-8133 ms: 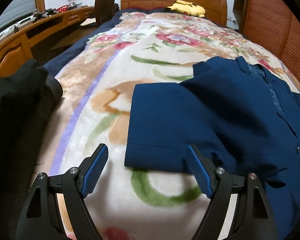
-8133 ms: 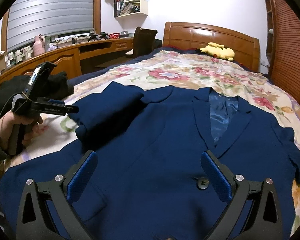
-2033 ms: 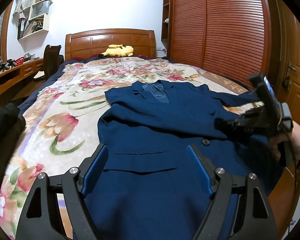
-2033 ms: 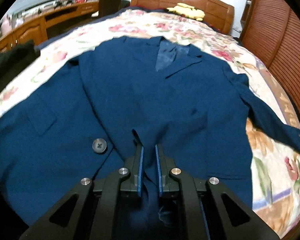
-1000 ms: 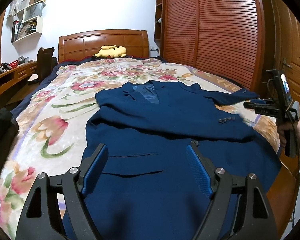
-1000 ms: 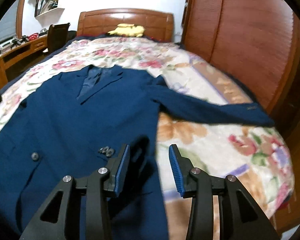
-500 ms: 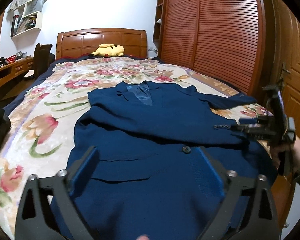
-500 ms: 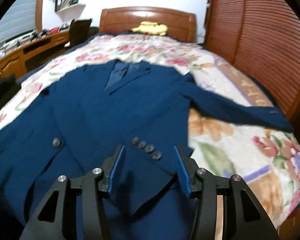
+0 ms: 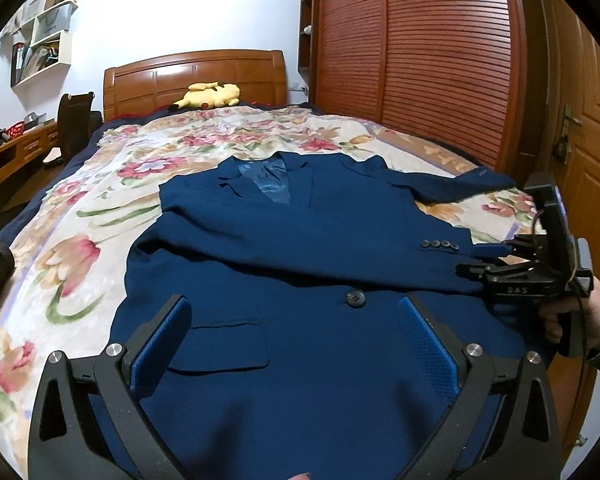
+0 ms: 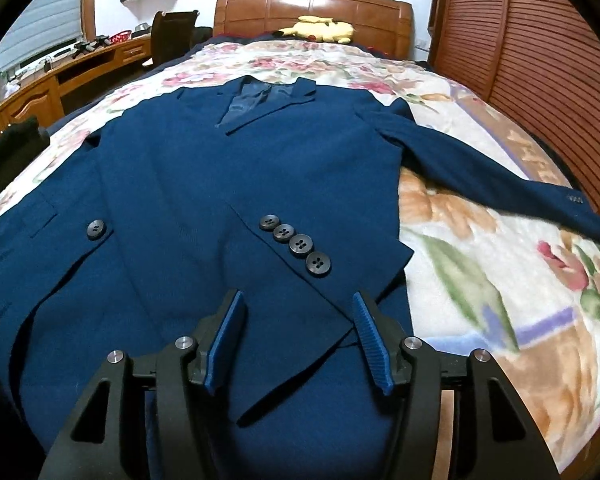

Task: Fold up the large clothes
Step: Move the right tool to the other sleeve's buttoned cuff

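A navy suit jacket (image 9: 300, 216) lies face up on the floral blanket (image 9: 80, 216), collar toward the headboard. One sleeve (image 10: 204, 184) is folded across its front, and its cuff with several buttons (image 10: 296, 246) ends just in front of my right gripper (image 10: 297, 298). That gripper's jaws are opening; the cuff's corner lies between the pads, which do not press on it. From the left wrist view the right gripper (image 9: 470, 259) sits at the jacket's right edge. The other sleeve (image 10: 500, 176) stretches out to the right. My left gripper (image 9: 294, 312) hovers wide open over the jacket's lower front.
A yellow plush toy (image 9: 210, 95) lies by the wooden headboard (image 9: 196, 72). Slatted wardrobe doors (image 9: 420, 60) run along the bed's right side. A desk (image 10: 80, 68) and chair (image 10: 172, 36) stand at the left, with dark clothes (image 10: 8, 148) beside the bed.
The right gripper has let go of the sleeve cuff, which now lies flat across the jacket front, and its jaws have spread as it sank. The left gripper's jaws have widened.
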A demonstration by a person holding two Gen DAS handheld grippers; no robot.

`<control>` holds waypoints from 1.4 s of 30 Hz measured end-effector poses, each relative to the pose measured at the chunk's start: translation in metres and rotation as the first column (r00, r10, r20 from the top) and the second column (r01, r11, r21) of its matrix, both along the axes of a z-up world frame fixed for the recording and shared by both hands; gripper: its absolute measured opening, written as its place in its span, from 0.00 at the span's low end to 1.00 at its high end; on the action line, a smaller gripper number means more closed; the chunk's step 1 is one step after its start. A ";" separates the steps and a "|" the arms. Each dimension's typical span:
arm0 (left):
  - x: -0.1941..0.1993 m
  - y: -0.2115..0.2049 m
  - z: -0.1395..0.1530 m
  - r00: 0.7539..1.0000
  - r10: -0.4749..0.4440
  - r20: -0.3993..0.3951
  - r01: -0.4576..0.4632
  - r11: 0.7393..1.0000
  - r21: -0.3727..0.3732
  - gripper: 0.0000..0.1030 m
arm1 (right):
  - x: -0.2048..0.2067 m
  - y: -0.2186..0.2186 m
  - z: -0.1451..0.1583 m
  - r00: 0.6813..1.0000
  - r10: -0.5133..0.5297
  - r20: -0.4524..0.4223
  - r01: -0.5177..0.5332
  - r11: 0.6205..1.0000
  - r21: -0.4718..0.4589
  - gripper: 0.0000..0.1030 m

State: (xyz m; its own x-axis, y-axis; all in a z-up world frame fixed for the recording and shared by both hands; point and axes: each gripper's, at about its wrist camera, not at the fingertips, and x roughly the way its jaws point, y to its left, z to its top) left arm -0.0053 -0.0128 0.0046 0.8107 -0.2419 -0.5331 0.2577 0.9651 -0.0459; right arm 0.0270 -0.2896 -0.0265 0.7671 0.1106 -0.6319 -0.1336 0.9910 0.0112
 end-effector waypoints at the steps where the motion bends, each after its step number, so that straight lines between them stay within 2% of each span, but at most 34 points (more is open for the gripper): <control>1: 0.001 -0.002 0.001 1.000 -0.002 0.000 0.002 1.000 -0.002 1.00 | -0.007 0.001 0.002 1.000 0.000 0.008 0.000 1.000 0.004 0.57; 8: 0.015 -0.011 0.009 1.000 0.003 0.002 -0.003 1.000 -0.006 1.00 | -0.023 -0.025 0.008 0.998 -0.037 0.050 0.036 0.999 0.008 0.57; 15: 0.030 -0.028 0.021 0.999 -0.031 0.017 0.030 0.999 0.009 1.00 | -0.018 -0.081 0.012 0.988 -0.135 0.074 0.135 0.991 -0.008 0.57; 20: 0.044 -0.043 0.023 0.998 -0.066 0.022 0.065 0.997 0.045 1.00 | -0.003 -0.119 0.014 0.974 -0.214 0.071 0.215 0.977 -0.003 0.57; 27: 0.069 -0.062 0.013 0.994 -0.112 0.000 0.112 0.992 0.058 1.00 | 0.025 -0.168 0.012 0.942 -0.332 0.055 0.331 0.943 0.026 0.57; 28: 0.072 -0.064 0.011 0.993 -0.118 -0.001 0.118 0.991 0.062 1.00 | 0.030 -0.173 0.011 0.954 -0.291 0.071 0.293 0.955 -0.032 0.57; 29: 0.077 -0.066 0.009 0.992 -0.123 -0.003 0.122 0.990 0.066 1.00 | 0.037 -0.179 0.010 0.951 -0.304 0.065 0.306 0.952 -0.030 0.57; 32: 0.090 -0.071 0.001 0.991 -0.129 -0.020 0.130 0.988 0.078 1.00 | 0.057 -0.194 0.010 0.941 -0.332 0.065 0.334 0.942 -0.027 0.60; 37: 0.103 -0.075 -0.008 0.988 -0.149 -0.038 0.151 0.987 0.062 1.00 | 0.084 -0.213 0.011 0.936 -0.346 0.065 0.347 0.938 0.010 0.77; 42: 0.104 -0.079 -0.013 0.984 -0.170 -0.045 0.173 0.983 0.062 1.00 | 0.108 -0.232 0.009 0.898 -0.438 0.034 0.437 0.899 0.042 0.77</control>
